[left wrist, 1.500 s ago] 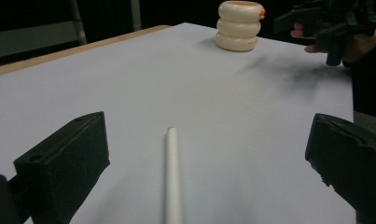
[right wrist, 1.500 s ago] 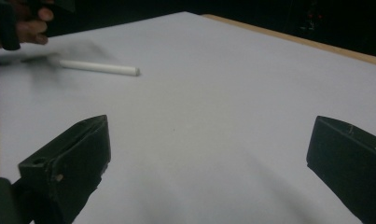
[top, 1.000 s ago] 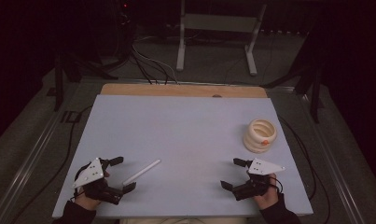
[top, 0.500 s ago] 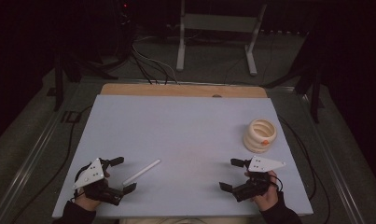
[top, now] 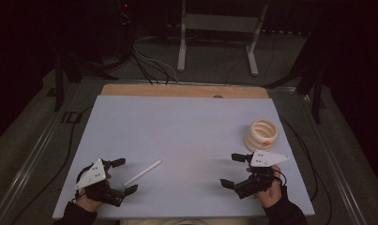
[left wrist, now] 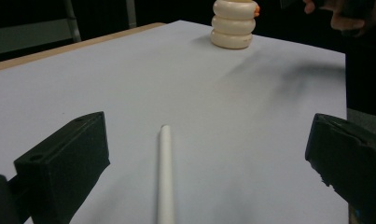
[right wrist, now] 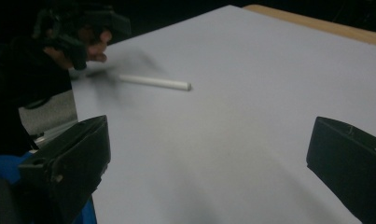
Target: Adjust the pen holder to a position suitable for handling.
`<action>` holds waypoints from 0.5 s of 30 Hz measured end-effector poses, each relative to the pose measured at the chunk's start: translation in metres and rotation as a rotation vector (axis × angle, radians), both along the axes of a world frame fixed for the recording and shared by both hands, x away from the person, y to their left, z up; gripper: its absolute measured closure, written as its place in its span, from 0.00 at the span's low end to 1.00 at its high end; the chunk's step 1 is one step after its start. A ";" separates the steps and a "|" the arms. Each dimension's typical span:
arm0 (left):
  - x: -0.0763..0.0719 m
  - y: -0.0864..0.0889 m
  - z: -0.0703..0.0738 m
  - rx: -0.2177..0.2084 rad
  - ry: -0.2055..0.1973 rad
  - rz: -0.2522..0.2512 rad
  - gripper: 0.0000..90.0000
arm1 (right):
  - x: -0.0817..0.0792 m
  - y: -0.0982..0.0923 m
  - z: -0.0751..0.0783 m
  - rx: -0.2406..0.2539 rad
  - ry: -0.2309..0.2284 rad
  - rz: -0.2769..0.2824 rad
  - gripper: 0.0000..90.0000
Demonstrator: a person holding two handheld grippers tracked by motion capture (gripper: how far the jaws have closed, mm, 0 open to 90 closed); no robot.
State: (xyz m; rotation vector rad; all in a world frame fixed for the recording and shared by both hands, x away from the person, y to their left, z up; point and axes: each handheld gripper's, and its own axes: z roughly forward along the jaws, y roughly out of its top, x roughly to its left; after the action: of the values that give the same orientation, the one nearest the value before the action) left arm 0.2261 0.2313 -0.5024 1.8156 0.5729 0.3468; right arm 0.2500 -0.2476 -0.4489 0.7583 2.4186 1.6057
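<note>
dark room, pale table [top: 186,126]. the white stick [top: 142,173] lies flat between the left gripper [top: 122,176] jaws, which are spread wide and not touching it. right gripper [top: 232,170] also spread, empty, near the cream ring stack [top: 260,135].

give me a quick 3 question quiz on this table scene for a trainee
1. True or false: the white rod lies flat on the table, between the open jaws of the left claw.
2. Multiple choice: the cream ring stack stands nearest which? A) the left claw B) the right claw C) the table's far left corner
3. Fill in: the jaws of the right claw are ____.

Key: 1 true; 2 B; 3 open
</note>
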 end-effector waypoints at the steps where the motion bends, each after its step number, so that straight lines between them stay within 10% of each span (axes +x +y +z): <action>1: 0.000 0.000 0.000 -0.002 0.001 0.001 0.00 | 0.001 0.000 0.003 0.002 -0.004 -0.006 0.00; 15: 0.000 0.000 0.000 -0.011 0.002 -0.004 0.00 | 0.018 -0.011 0.033 0.007 -0.049 -0.081 0.00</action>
State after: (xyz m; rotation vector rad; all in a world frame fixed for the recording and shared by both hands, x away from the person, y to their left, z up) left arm 0.2262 0.2309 -0.5021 1.8062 0.5718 0.3384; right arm 0.2684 -0.2588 -0.4157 0.7978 2.3188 1.5838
